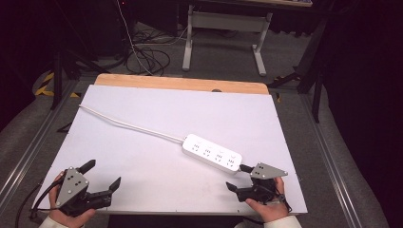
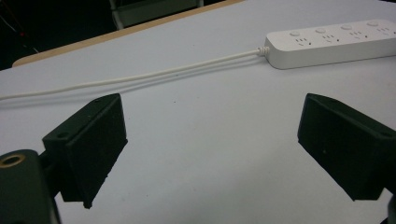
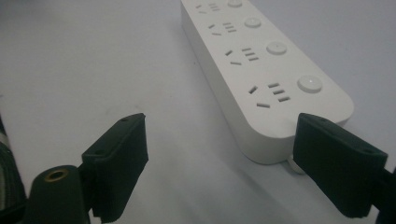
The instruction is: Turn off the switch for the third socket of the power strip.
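We see both tongs spread wide and empty: left tongs [image 1: 102, 175] at 7 o'clock, right tongs [image 1: 237, 176] at 5, one jaw just beside the strip's [image 1: 212, 153] end, mid-table [image 1: 142, 109].

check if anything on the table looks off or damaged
Nothing stands out. The white power strip lies flat on the white table, angled across it, casing intact as far as visible, its cord trailing to the far left edge. The left gripper and right gripper are open, holding nothing.
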{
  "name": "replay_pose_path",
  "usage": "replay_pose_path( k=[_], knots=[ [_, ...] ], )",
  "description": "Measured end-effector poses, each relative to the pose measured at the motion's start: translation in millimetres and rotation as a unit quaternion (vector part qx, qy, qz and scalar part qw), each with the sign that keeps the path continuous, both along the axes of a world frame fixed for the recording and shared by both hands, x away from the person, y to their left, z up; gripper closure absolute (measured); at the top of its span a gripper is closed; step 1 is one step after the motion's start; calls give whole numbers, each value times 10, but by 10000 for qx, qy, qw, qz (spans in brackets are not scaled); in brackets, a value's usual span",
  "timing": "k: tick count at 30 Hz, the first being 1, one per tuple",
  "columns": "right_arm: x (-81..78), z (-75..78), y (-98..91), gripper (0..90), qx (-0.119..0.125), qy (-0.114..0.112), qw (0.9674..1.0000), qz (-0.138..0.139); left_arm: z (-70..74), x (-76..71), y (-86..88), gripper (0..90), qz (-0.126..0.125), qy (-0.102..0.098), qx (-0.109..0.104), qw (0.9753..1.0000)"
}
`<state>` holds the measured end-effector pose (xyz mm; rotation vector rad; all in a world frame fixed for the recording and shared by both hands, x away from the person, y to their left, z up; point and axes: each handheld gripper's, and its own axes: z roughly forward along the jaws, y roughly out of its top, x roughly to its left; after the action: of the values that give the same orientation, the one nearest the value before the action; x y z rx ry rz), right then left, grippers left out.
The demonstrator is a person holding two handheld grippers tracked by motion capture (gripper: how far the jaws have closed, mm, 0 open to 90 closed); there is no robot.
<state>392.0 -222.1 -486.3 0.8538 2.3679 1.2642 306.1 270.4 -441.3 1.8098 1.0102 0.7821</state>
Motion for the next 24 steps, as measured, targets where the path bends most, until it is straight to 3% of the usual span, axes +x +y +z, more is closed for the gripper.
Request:
replay_pose_path(
  k=[5, 14, 24],
  knots=[
    [3, 14, 16, 184, 3, -52, 10000, 16, -10, 26, -16, 84, -27, 11, 23, 10000],
    [-22, 73, -13, 193, 114, -345, 9993, -18, -7, 34, 2, 84, -30, -11, 46, 10000],
    [-19, 70, -20, 197, 92, -348, 9994, -10, -7, 29, -6, 84, -29, -27, 48, 10000]
  ],
)
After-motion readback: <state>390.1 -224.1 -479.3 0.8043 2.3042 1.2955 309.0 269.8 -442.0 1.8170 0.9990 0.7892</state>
